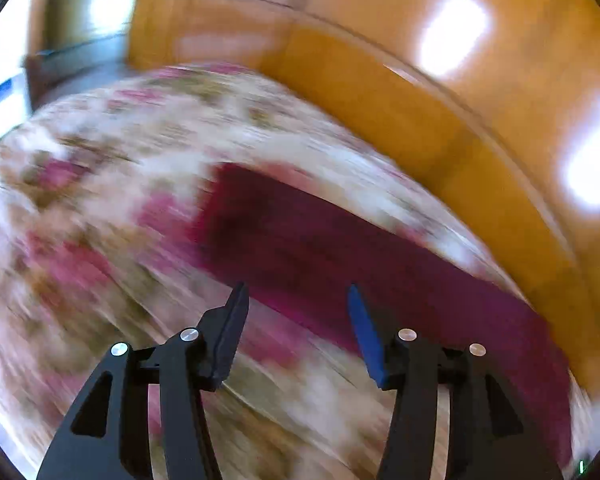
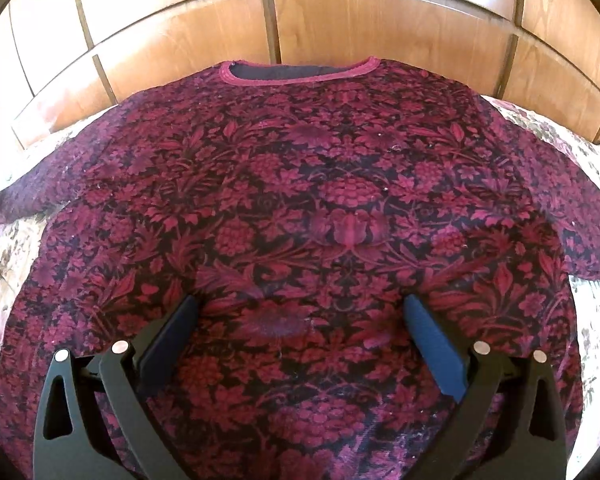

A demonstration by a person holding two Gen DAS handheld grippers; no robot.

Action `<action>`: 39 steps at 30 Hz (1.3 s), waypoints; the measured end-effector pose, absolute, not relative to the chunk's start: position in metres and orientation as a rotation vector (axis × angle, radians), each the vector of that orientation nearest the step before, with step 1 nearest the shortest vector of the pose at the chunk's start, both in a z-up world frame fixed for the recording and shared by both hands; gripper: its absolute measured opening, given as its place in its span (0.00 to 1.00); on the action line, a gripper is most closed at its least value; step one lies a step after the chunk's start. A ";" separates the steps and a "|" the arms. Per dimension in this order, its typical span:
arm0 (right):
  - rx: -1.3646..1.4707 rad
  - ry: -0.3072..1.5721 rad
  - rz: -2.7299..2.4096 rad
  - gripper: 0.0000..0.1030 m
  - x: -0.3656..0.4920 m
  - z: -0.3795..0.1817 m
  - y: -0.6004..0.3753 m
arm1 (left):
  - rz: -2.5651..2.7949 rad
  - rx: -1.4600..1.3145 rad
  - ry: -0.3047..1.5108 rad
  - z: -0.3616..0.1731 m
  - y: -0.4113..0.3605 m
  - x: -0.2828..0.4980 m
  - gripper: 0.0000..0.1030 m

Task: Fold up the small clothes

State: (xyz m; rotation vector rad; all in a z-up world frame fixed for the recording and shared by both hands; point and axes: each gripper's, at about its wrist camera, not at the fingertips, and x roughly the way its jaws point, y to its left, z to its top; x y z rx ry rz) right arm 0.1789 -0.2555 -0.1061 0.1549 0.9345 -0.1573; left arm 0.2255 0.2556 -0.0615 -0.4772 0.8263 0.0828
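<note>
Between the wide-spread fingers of the right gripper (image 2: 300,316) lies the lower front of the shirt (image 2: 300,208), a dark red flowered top spread flat and face up on a flowered bedspread (image 2: 588,320); nothing is caught in those fingers, which hover over the cloth. Beyond the fingertips the shirt runs up to its collar (image 2: 300,74), with one sleeve (image 2: 16,200) out to the left of the fingers and the other out to the right, and past the collar stands a wooden headboard (image 2: 340,20). The left gripper (image 1: 298,294) is about half open and empty; ahead and to the right of its tips a strip of the shirt (image 1: 340,248) shows, too blurred to tell which part. The shirt looks laid out with no fold made, so the step in hand is probably the first fold of a side. To do it well, each gripper should pinch only the edge of the cloth, one near the shoulder and one near the hem, without grabbing the bedspread below, and carry both corners across together so the crease stays straight.
</note>
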 end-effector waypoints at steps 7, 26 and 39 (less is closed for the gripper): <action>0.167 0.894 -0.220 0.94 0.127 -0.075 -0.281 | -0.435 -0.380 0.947 -0.073 0.127 0.136 0.49; 0.323 0.990 -0.190 0.13 -0.038 -0.070 -0.316 | -0.611 -0.308 1.090 -0.109 0.046 0.052 0.13; 0.458 0.980 -0.235 0.59 -0.052 -0.079 -0.355 | -0.473 -0.189 0.963 -0.069 0.024 0.052 0.69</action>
